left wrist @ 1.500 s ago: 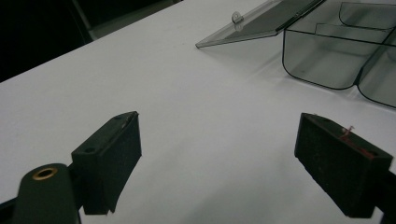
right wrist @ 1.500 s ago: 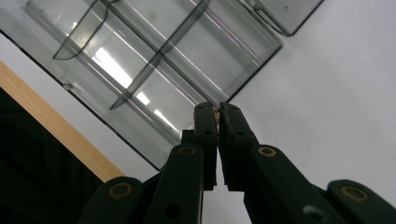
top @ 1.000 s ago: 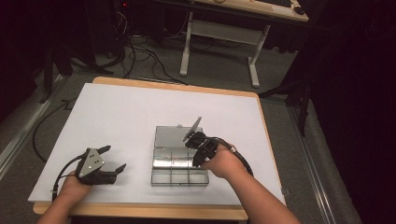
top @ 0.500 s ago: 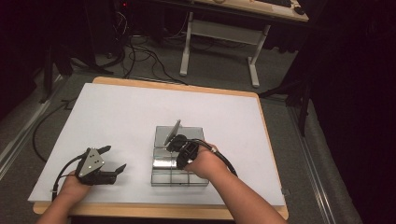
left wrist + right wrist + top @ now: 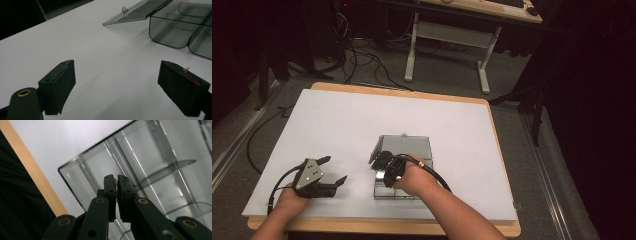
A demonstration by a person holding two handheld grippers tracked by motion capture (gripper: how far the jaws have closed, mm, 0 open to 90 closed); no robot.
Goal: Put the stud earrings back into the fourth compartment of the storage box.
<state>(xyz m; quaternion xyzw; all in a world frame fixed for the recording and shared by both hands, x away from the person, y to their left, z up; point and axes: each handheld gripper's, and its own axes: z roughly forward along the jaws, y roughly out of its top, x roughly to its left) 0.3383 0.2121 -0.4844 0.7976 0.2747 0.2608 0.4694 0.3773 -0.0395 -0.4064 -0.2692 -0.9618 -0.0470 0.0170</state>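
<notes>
On the white table top (image 5: 337,130), a clear plastic compartment box (image 5: 404,150) sits a little toward 5 o'clock from the board's centre, its lid (image 5: 136,11) swung back and lying flat on the far side toward 12 o'clock. The right gripper (image 5: 384,167) hangs over the box's near-left part, held by the person's right hand (image 5: 412,177), whose forearm comes in from 5 o'clock. In the right gripper view its 2 black jaws are pressed almost together above a compartment near the box's corner, and a tiny tan speck (image 5: 115,180) shows between their tips; what that speck is cannot be told, so the jaws read as clenched with perhaps something very small pinched. Thin dividers (image 5: 160,173) show through the transparent walls below the jaws, and the wooden table edge (image 5: 32,171) runs past at 9 o'clock in that view. The left gripper (image 5: 332,170) rests low over the bare white surface at 8 o'clock from the box, well apart from it, in the person's left hand (image 5: 292,197), with its grey 3-cornered plate (image 5: 309,172) on top. In the left gripper view its jaws stand wide apart, released, with nothing between them, and the box's rounded compartments (image 5: 175,30) lie at 1 o'clock.
</notes>
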